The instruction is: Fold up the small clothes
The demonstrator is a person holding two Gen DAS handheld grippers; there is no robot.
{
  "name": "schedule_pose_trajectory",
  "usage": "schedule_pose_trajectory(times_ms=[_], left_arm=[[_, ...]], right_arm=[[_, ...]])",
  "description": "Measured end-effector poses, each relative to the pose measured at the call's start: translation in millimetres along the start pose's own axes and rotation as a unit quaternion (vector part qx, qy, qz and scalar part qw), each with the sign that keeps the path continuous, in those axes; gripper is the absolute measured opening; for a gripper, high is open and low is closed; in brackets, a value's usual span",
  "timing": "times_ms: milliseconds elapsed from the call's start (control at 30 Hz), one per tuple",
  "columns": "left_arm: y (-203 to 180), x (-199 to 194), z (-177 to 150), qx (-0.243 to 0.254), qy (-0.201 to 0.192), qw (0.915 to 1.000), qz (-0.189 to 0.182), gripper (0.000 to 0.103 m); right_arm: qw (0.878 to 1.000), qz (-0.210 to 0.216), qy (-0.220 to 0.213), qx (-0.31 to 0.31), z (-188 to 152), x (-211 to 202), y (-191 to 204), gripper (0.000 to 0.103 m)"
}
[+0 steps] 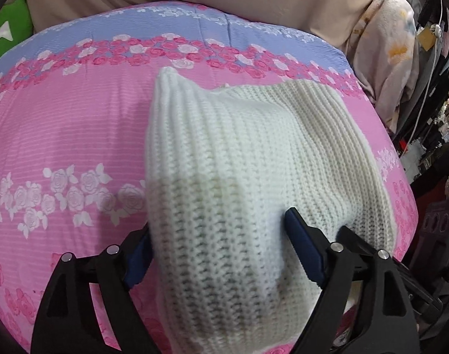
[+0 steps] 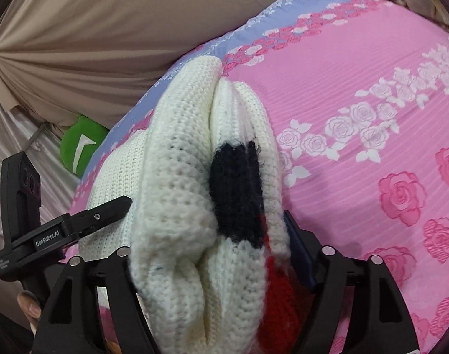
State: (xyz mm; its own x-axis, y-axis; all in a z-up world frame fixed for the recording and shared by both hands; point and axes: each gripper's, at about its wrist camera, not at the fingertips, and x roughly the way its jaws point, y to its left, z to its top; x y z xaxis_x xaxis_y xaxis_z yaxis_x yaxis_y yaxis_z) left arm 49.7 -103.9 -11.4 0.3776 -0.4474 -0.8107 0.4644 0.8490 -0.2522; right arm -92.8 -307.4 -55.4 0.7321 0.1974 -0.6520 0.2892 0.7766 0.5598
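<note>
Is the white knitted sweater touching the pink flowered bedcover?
Touching. In the left wrist view the white knitted sweater lies spread on the pink flowered bedcover, its far edge flat against it with no gap.

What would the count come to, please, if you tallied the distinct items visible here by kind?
Knitted garments: 1, the white sweater with black and red patches
Bedspreads: 1, the pink floral bedspread
Green cushions: 1, the green cushion
Grippers: 2, the left gripper and the right gripper
Total: 5
</note>
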Motion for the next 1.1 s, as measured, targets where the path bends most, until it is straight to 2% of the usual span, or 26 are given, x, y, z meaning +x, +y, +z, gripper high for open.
schedule_pose_trajectory(times_ms=[33,67,133,233,367,400,467,567,600,667,700,767,833,867,900,933,967,1000,1033,1067,1100], left_arm=[[-1,0,0,0.001,-0.001,1.0,0.002,0.071],[-3,-1,0,0.006,-0.003,1.0,0.001,0.066],[-6,-11,2,0.013,-0.014,0.9998,0.0,0.046],[-11,-35,9,0.025,-0.035,0.9989,-0.019,0.037],[-24,-93,23,0.064,-0.1,0.9922,-0.036,0.035],[-27,-111,27,0.074,-0.12,0.9892,-0.039,0.035],[-29,-159,33,0.094,-0.181,0.978,-0.044,0.035],[-24,-224,40,0.117,-0.264,0.9563,-0.044,0.035],[-21,-240,41,0.122,-0.284,0.9501,-0.04,0.035],[-8,-267,47,0.127,-0.321,0.9383,-0.02,0.036],[0,-271,51,0.124,-0.326,0.937,-0.01,0.036],[24,-263,65,0.114,-0.32,0.9405,0.021,0.038],[59,-233,83,0.089,-0.286,0.9531,0.045,0.044],[91,-199,95,0.063,-0.253,0.9638,0.059,0.047],[114,-172,100,0.047,-0.227,0.9701,0.071,0.052],[140,-139,101,0.025,-0.193,0.9766,0.092,0.052],[170,-105,98,-0.01,-0.149,0.9819,0.116,0.05],[194,-86,88,-0.039,-0.117,0.9846,0.124,0.046],[216,-75,74,-0.062,-0.097,0.988,0.102,0.046],[230,-77,63,-0.076,-0.103,0.9885,0.08,0.048],[238,-83,56,-0.085,-0.111,0.9875,0.073,0.049]], right_arm=[[1.0,0.006,0.001,0.004,0,1,0,0.064],[1.0,0.014,0.001,0.005,1,1,2,0.053],[1.0,0.003,-0.008,-0.019,3,-7,15,0.046],[0.997,0.0,-0.043,-0.06,8,-29,47,0.041],[0.986,0.009,-0.121,-0.117,19,-76,99,0.04],[0.982,0.015,-0.138,-0.128,21,-87,110,0.04],[0.969,0.036,-0.189,-0.154,25,-114,138,0.04],[0.944,0.089,-0.256,-0.188,31,-149,177,0.04],[0.936,0.107,-0.271,-0.2,34,-154,191,0.041],[0.926,0.124,-0.284,-0.214,39,-152,211,0.042],[0.926,0.13,-0.28,-0.219,44,-142,220,0.042],[0.933,0.133,-0.257,-0.213,55,-106,232,0.045],[0.951,0.124,-0.202,-0.198,67,-44,232,0.05],[0.96,0.118,-0.172,-0.189,68,-13,227,0.056],[0.969,0.102,-0.139,-0.176,68,23,218,0.058],[0.98,0.063,-0.099,-0.163,63,66,204,0.058],[0.985,0.031,-0.075,-0.153,56,89,192,0.052],[0.989,0.008,-0.052,-0.138,46,106,177,0.051],[0.991,0.016,-0.042,-0.122,39,111,165,0.051],[0.993,0.036,-0.048,-0.105,31,105,153,0.051],[0.993,0.031,-0.057,-0.103,28,100,148,0.052]])
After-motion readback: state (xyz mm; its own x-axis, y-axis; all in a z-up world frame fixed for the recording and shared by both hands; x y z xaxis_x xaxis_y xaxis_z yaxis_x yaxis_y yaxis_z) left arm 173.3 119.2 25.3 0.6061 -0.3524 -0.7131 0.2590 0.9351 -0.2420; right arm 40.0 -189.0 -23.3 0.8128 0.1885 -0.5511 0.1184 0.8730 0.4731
